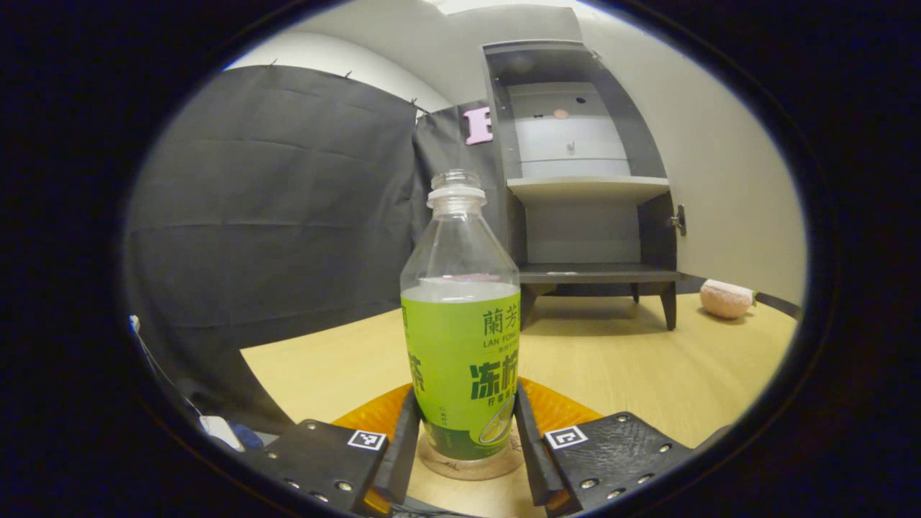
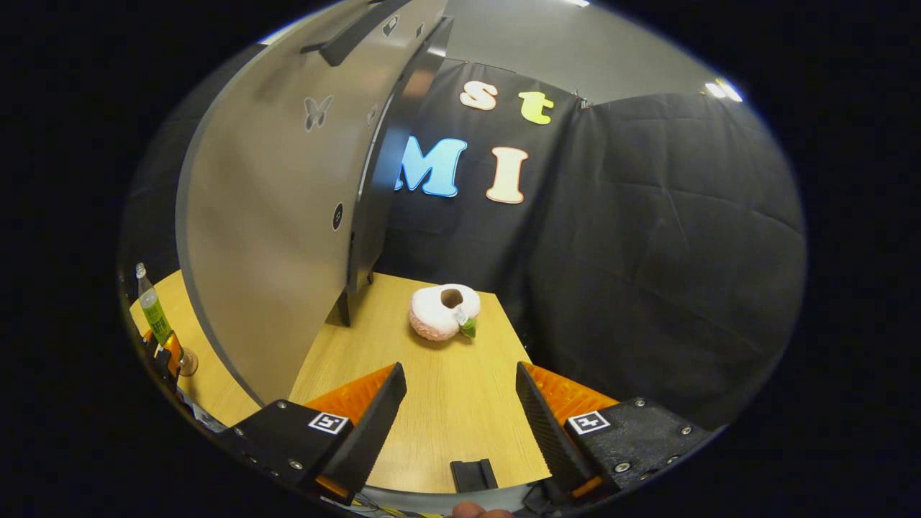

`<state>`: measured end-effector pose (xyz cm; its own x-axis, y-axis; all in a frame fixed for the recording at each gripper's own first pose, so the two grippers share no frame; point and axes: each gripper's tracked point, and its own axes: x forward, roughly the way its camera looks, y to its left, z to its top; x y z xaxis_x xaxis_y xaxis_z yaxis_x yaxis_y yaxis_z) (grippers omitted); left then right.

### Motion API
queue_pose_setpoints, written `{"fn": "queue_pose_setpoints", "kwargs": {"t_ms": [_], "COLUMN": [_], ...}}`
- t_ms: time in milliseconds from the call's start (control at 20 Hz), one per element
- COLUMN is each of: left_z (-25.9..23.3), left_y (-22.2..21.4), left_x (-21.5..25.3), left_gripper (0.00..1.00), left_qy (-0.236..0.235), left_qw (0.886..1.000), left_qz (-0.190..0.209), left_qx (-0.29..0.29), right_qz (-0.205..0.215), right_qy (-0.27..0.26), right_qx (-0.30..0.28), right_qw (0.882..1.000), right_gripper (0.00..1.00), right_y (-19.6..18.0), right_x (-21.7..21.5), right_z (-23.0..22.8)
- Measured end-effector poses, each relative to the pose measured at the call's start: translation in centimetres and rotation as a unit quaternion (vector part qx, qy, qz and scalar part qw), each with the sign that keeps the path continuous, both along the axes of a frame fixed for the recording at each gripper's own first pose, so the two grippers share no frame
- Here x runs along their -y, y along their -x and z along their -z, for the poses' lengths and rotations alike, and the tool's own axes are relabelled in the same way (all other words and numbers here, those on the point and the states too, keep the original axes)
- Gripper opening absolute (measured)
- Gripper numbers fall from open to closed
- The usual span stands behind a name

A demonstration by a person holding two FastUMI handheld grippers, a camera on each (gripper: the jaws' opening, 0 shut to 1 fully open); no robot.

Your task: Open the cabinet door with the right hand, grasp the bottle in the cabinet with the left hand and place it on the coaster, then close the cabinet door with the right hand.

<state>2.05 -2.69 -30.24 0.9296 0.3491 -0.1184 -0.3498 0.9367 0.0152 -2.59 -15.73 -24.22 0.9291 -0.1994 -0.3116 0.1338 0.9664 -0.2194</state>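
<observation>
Two fingers of the left claw point(image 1: 464, 439) stand on either side of the bottle point(image 1: 460, 331), touching its green label low down, so the claw is clamped on the bottle. The bottle is upright, uncapped, part full of clear liquid, and its base sits on a round clear coaster point(image 1: 468, 467) on the wooden counter point(image 1: 633, 367). Behind the bottle stands the cabinet point(image 1: 583, 187) with its door point(image 1: 727, 165) swung wide open; a pale shelf and a dark lower shelf show inside. Just right of the cabinet's foot lies a pink plush toy point(image 1: 727, 298) on the counter.

In the right gripper view, the right claw point(image 2: 460, 410) hangs above the counter point(image 2: 446, 403) with its fingers well apart and nothing between them. The open door point(image 2: 280, 208) rises to its left, the plush toy point(image 2: 442, 311) lies ahead, and the bottle point(image 2: 155, 309) with the left claw is at the far left, beyond the door.
</observation>
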Motion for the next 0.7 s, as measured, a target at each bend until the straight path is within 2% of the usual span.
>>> {"fn": "queue_pose_setpoints", "kwargs": {"t_ms": [50,200,300,450,500,550,650,700], "left_z": [0.1,0.0,0.6,0.9,0.9,0.6,0.5,0.4], "left_y": [0.0,-0.6,-0.8,-0.2,-0.2,-0.1,-0.1,-0.1], "left_x": [0.1,-0.2,-0.4,-0.6,-0.9,-0.8,-0.6,-0.5], "left_gripper": [0.65,0.65,0.73,0.69,0.77,0.78,0.71,0.75], "left_qy": [-0.001,-0.012,-0.016,-0.010,-0.013,-0.013,-0.001,0.005], "left_qw": [1.000,1.000,1.000,1.000,1.000,1.000,1.000,1.000], "left_qz": [0.003,0.010,0.004,-0.010,-0.016,-0.018,-0.015,-0.013], "left_qx": [-0.001,0.008,-0.005,-0.017,-0.016,-0.012,-0.005,-0.002], "right_qz": [-0.004,-0.020,-0.028,-0.032,-0.033,-0.034,-0.040,-0.043], "right_qy": [-0.001,0.005,0.006,0.009,0.010,0.007,0.006,0.010], "right_qx": [0.001,-0.012,-0.010,-0.018,-0.022,-0.026,-0.027,-0.025], "right_qw": [1.000,1.000,1.000,0.999,0.999,0.999,0.999,0.999], "right_gripper": [0.95,0.95,0.95,0.95,0.95,0.95,0.95,0.95], "right_y": [0.0,0.3,0.3,0.1,0.2,0.3,0.4,0.4], "right_x": [-0.4,-1.4,-1.8,-2.1,-2.1,-2.3,-2.7,-2.8], "right_z": [0.1,0.9,0.7,1.3,1.6,1.7,1.7,1.6]}}
